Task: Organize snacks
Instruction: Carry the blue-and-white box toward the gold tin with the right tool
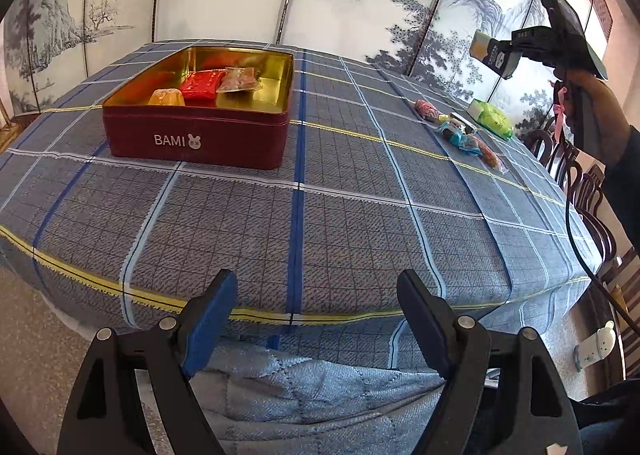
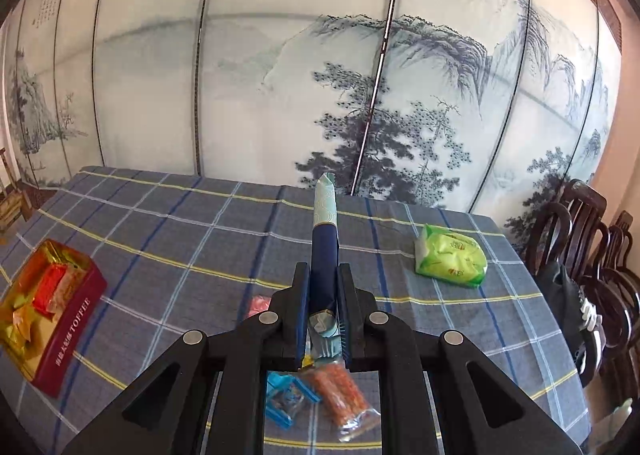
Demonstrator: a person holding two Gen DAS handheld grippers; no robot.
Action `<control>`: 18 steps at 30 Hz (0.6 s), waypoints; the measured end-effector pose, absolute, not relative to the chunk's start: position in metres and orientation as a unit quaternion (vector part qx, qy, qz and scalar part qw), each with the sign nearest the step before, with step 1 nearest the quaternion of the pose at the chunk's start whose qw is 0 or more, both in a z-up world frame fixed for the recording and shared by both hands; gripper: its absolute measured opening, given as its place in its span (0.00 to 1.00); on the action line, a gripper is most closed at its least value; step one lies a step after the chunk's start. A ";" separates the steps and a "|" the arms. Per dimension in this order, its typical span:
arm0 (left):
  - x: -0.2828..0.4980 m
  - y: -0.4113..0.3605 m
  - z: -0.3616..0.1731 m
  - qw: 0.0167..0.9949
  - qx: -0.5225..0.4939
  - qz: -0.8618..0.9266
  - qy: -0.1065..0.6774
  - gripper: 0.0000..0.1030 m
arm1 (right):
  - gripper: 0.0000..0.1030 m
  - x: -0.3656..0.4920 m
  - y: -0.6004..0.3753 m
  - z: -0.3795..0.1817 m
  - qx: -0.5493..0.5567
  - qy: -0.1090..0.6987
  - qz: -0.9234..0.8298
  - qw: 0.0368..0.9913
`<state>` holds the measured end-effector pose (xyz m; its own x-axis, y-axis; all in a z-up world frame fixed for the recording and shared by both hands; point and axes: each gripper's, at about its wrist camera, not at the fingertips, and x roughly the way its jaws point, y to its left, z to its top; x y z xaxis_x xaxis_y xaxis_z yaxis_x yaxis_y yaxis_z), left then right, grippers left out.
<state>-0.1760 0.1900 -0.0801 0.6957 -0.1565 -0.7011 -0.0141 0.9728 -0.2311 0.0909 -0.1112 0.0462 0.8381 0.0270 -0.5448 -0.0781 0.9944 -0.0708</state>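
Snack packet [image 2: 325, 251], navy and pale green, gripped low by the closed right tongs [image 2: 324, 295], could swing loose before reaching the red tin [image 1: 196, 135]; left tongs [image 1: 316, 319] hang open, empty.

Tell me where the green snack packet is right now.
The green snack packet lies on the checked tablecloth at the far right in the right wrist view, beyond the loose snacks, apart from the tin.

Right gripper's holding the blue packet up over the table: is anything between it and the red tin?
Nothing visible. The right gripper holds the blue packet above the table; only bare cloth lies between it and the open red tin. The left gripper is open at the near edge.
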 end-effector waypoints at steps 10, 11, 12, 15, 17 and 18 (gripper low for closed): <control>-0.186 0.203 -0.082 0.914 -0.124 -0.021 0.385 0.75 | 0.13 0.102 -0.043 0.042 -0.045 0.293 0.063 0.953; -0.187 0.203 -0.082 0.914 -0.124 -0.020 0.385 0.75 | 0.13 0.103 -0.036 0.041 -0.047 0.294 0.065 0.952; -0.188 0.205 -0.082 0.915 -0.124 -0.017 0.384 0.75 | 0.13 0.105 -0.029 0.041 -0.049 0.294 0.067 0.952; -0.191 0.209 -0.085 0.913 -0.129 -0.012 0.386 0.75 | 0.13 0.106 -0.008 0.040 -0.056 0.295 0.077 0.951; -0.193 0.213 -0.086 0.913 -0.132 -0.007 0.387 0.75 | 0.13 0.106 0.005 0.040 -0.060 0.295 0.084 0.950; -0.194 0.214 -0.087 0.913 -0.132 -0.006 0.387 0.75 | 0.13 0.106 0.011 0.040 -0.062 0.295 0.087 0.950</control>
